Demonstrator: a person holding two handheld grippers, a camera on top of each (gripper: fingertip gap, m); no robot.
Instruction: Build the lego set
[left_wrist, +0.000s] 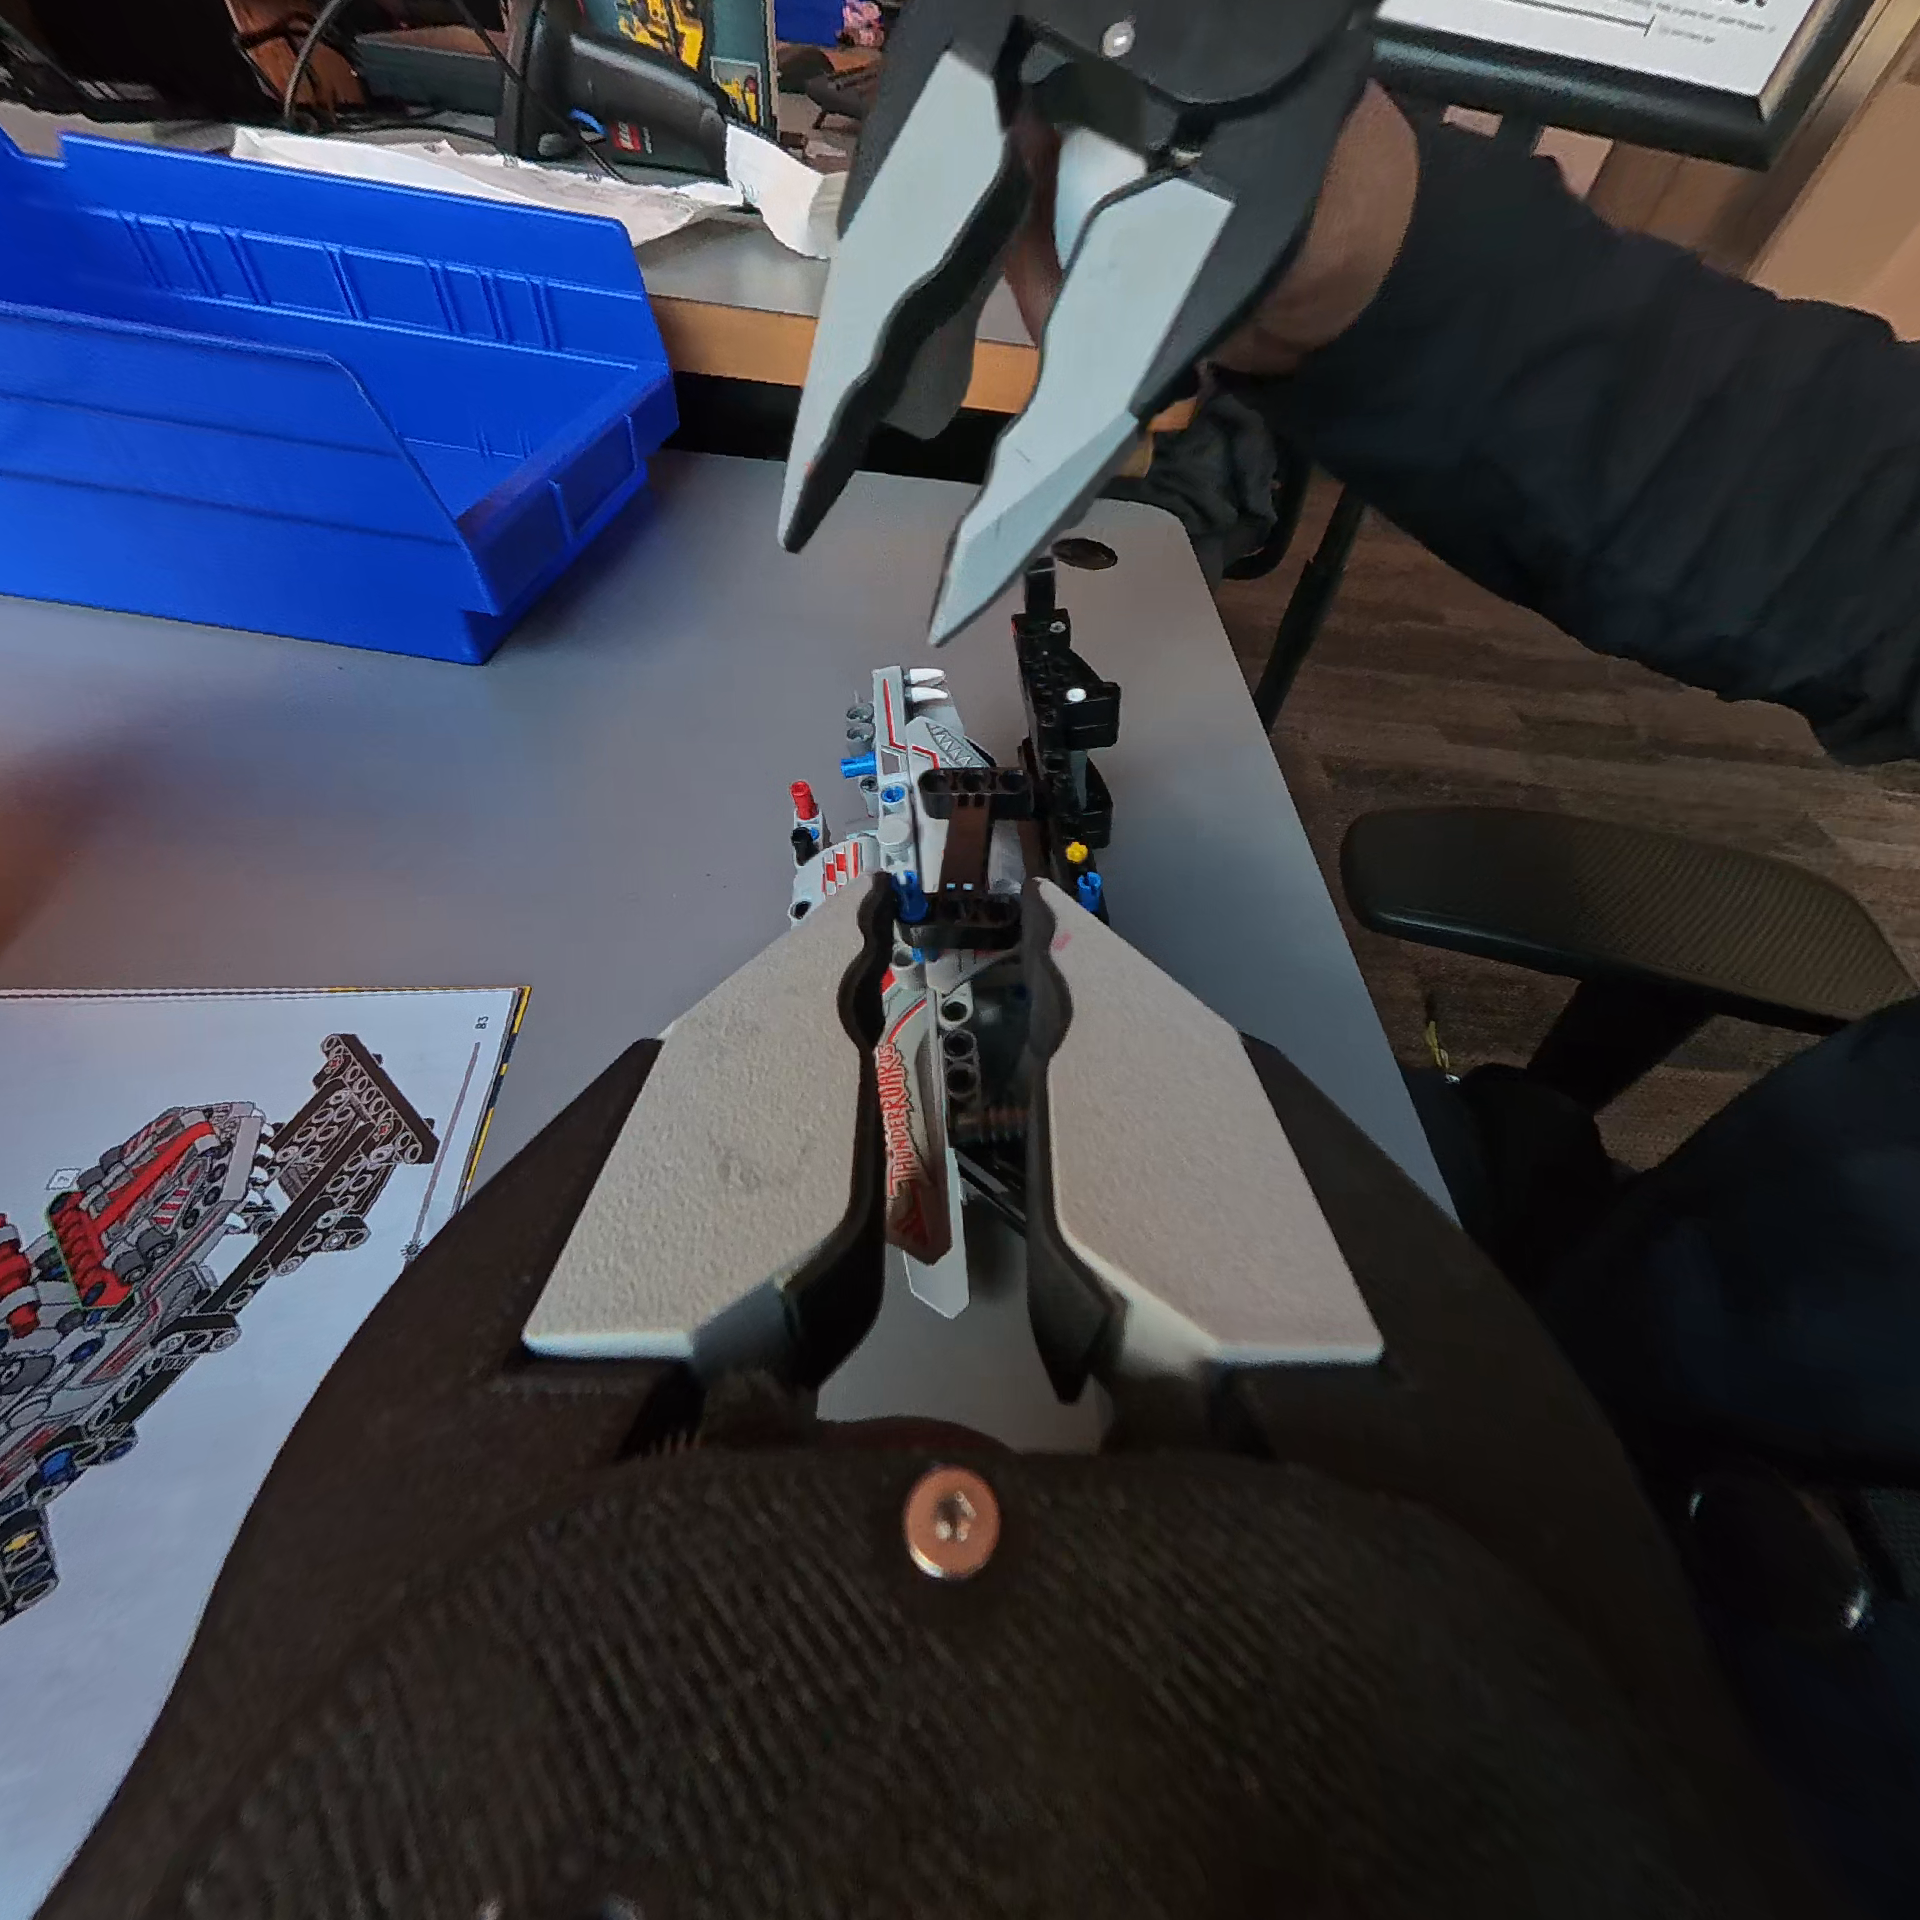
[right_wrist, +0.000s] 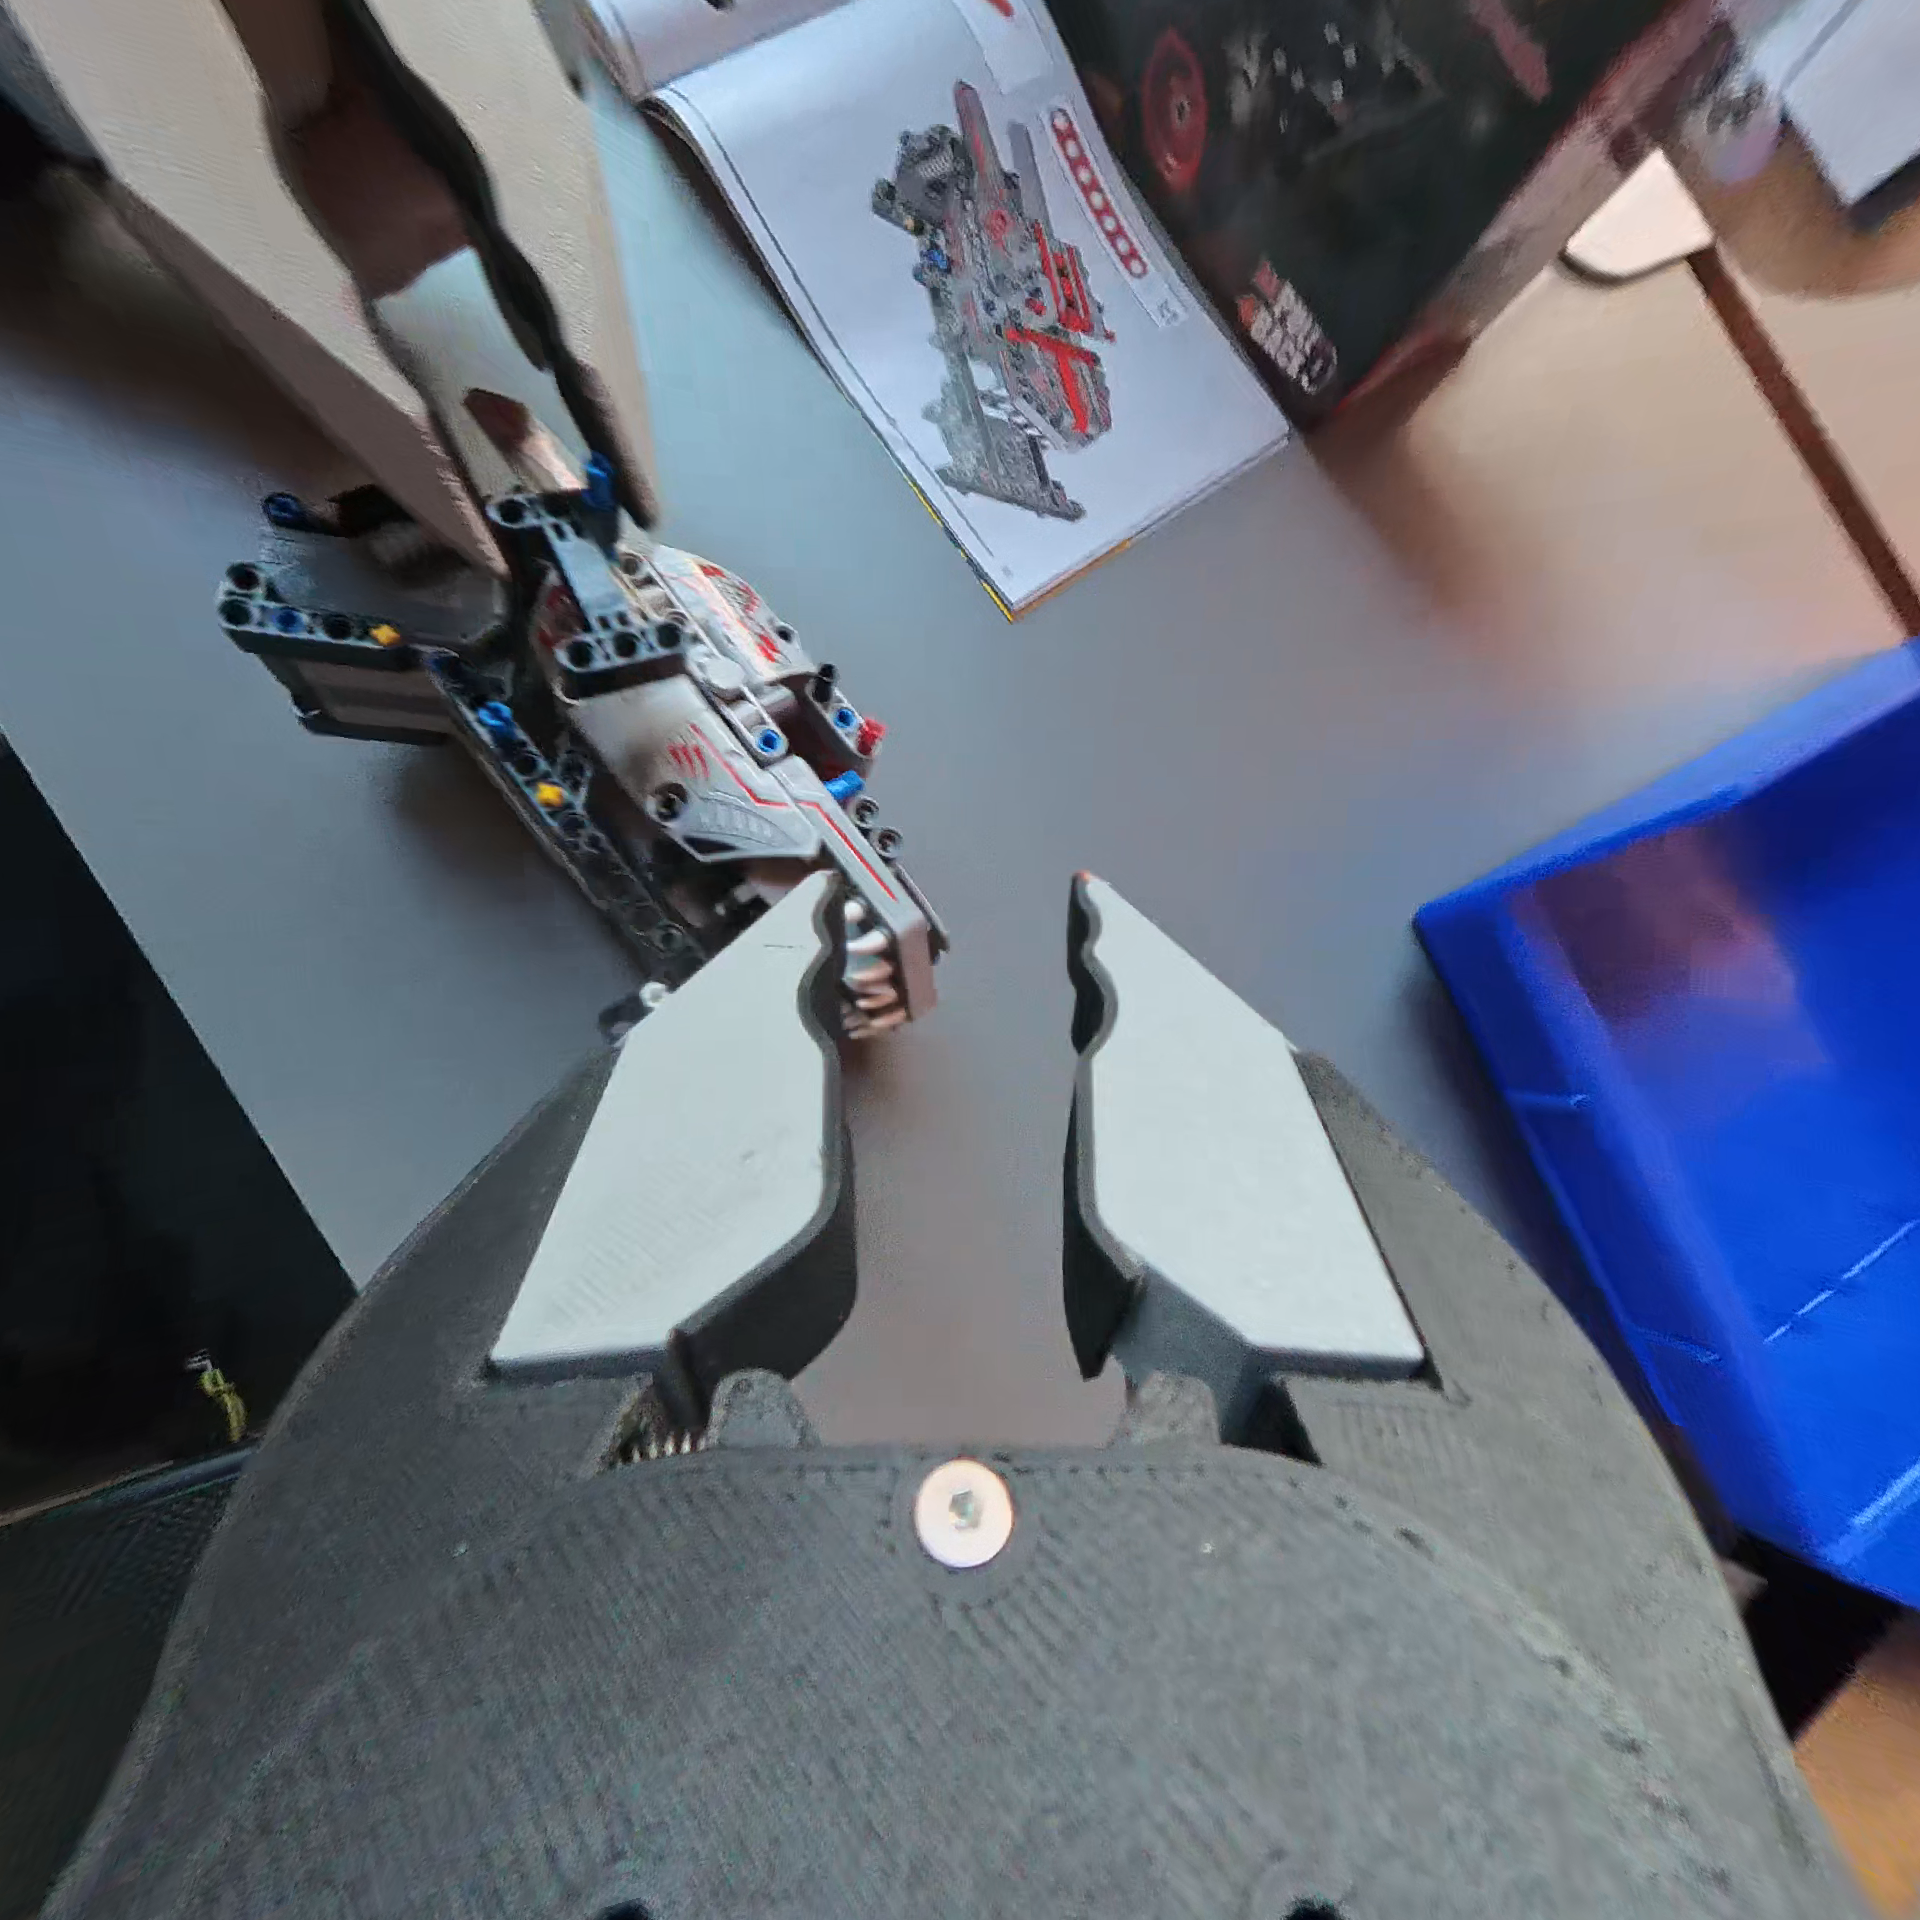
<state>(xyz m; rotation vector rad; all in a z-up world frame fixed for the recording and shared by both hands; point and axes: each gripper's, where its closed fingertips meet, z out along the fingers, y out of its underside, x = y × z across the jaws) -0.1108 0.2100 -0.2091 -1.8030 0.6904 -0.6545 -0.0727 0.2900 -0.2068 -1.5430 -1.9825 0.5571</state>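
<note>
Half-built grey, black and red Lego vehicle model (left_wrist: 940, 831) on grey desk (left_wrist: 416, 810), pinched by left hand-held gripper (left_wrist: 951, 904); right hand-held gripper (right_wrist: 951, 894) wide, empty; light, rigid, pops apart—grip black beams.

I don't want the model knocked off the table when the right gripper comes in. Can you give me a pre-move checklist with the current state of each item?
1. Left gripper closed around the lego model: ok, its fingers flank the rear end, though firmness cannot be judged.
2. Right gripper open and empty: ok.
3. Model resting on the grey table: ok, but it sits close to the table's edge.
4. Right gripper apart from the model: cannot tell; one finger overlaps the front tip.
5. Instruction booklet open to a build page: ok.
6. Next piece located: cannot tell; the blue bin hides its contents.
</note>
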